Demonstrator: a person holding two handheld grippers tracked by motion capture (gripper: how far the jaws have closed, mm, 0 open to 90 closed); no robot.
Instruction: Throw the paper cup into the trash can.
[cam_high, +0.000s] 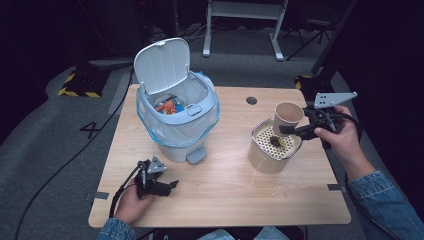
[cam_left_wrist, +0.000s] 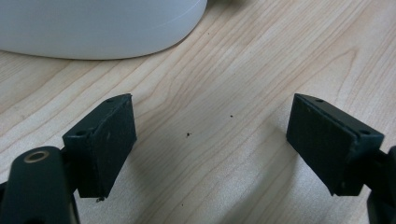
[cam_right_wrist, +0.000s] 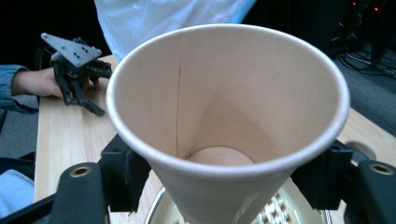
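Note:
An empty paper cup hangs tilted over a cream canister with a perforated top, at the table's right. My right gripper is shut on the cup's lower wall. In the right gripper view the cup opens toward the camera, with a black jaw pressed on each side of it. A dark lump lies on the canister's perforated top. My left gripper rests on the wood near the front left. In its own view the left gripper stands open over bare table.
A pale blue pedal bin with its lid up and a plastic liner stands at the table's middle left, with colourful waste inside. Its white base lies just beyond the left jaws. The wooden table has a cable hole.

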